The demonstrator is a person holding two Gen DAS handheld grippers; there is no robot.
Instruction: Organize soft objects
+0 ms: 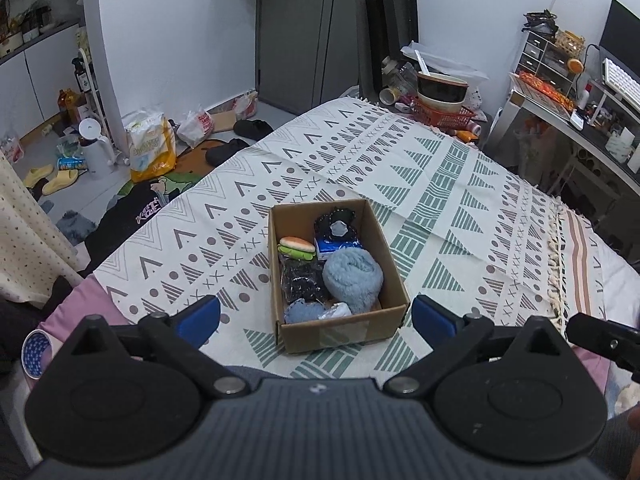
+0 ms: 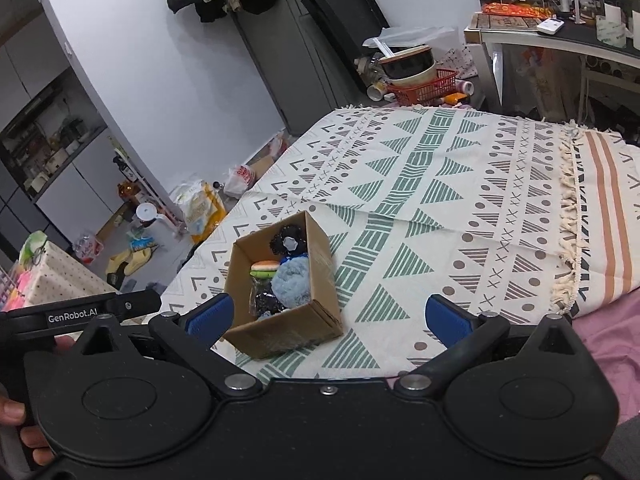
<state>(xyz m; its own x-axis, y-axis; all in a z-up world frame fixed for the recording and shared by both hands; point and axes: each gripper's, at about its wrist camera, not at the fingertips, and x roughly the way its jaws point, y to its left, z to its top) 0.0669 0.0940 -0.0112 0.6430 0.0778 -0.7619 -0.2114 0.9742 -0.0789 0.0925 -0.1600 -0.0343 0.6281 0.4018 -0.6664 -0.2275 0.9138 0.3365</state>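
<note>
Both grippers released, empty. Cardboard box [image 1: 340, 320] just ahead of left gripper [image 1: 316, 316]; blue fluffy roll [image 1: 352, 280] uppermost — descend vertically, pinch its middle.

A red basket [image 1: 444, 114] holding stacked bowls [image 1: 441, 87] sits past the patterned blanket [image 1: 440, 184].

a lived-in home bedroom — patterned bedspread [image 1: 400, 168], slippers [image 1: 52, 178] on the floor, cluttered desk [image 1: 580, 120].

Both wrist views near, sharing box [image 1: 340, 334]
</note>
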